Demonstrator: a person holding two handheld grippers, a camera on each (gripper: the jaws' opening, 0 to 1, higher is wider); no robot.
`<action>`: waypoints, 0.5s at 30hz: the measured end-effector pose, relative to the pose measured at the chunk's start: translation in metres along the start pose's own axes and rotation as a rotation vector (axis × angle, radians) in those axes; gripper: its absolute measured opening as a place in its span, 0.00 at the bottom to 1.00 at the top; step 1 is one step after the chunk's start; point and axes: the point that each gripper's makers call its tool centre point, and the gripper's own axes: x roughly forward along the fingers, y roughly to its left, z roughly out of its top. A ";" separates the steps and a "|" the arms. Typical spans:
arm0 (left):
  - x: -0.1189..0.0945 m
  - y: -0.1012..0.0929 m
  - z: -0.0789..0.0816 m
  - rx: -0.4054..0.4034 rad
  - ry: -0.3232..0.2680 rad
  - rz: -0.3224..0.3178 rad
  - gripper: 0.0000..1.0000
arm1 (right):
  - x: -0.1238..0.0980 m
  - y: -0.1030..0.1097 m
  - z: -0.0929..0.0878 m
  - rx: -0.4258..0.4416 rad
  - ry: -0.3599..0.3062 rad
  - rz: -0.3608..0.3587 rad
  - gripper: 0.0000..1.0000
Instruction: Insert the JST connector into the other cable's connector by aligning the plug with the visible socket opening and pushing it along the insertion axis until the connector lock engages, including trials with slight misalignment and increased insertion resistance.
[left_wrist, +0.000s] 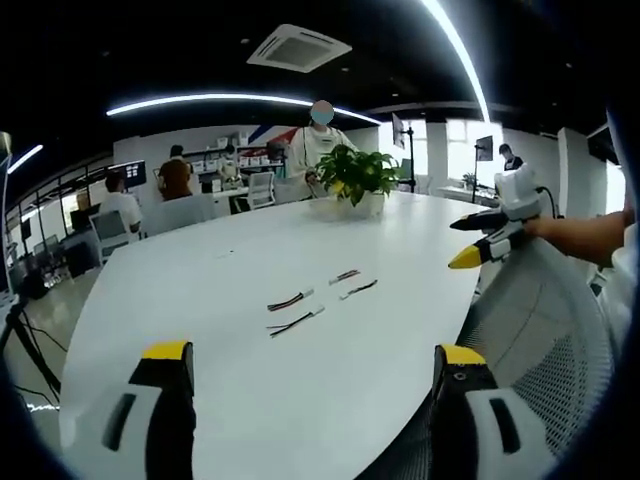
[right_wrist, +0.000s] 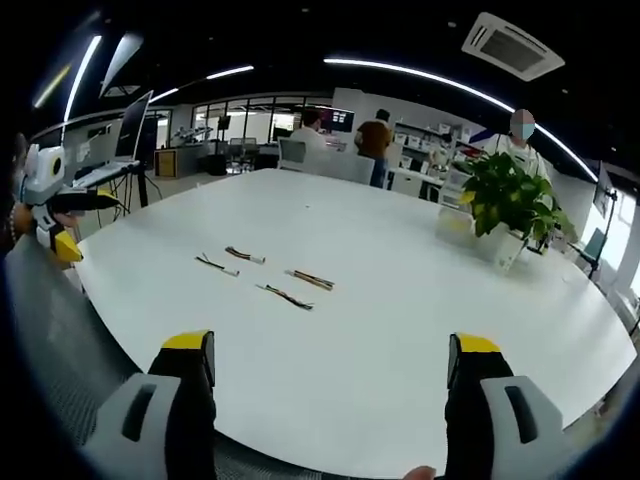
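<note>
1. Standing wide apart and holding nothing, the left gripper's (left_wrist: 313, 365) yellow-tipped jaws rose over the near edge of the table (left_wrist: 250, 400); the right gripper (right_wrist: 331, 355) was likewise spread and empty above its own edge of the table.
2. The table was a broad, smooth, matte white top with a rounded outline.
3. A mesh chair back (left_wrist: 545, 330), pale grey and perforated, stood beside the table in the left gripper view.
4. Four short cables (right_wrist: 268, 273) lay loose near the table's middle, well apart from both grippers: thin dark and reddish wire bundles, each ending in a small pale connector. Plug and socket could not be told apart at this size.
5. A potted plant (left_wrist: 357, 175), glossy green leaves in a pale pot, stood farther along the table.
6. People (right_wrist: 376, 140) sat and stood at desks beyond.
</note>
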 end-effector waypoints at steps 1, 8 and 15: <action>0.000 0.000 0.000 -0.001 0.001 -0.001 0.99 | 0.000 0.000 0.000 -0.003 0.002 0.000 0.95; 0.001 0.000 -0.001 -0.007 0.004 -0.004 0.99 | 0.000 0.000 -0.001 0.000 0.005 0.002 0.95; 0.001 0.000 -0.002 -0.010 0.007 -0.006 0.99 | 0.001 0.000 -0.003 0.003 0.017 0.004 0.94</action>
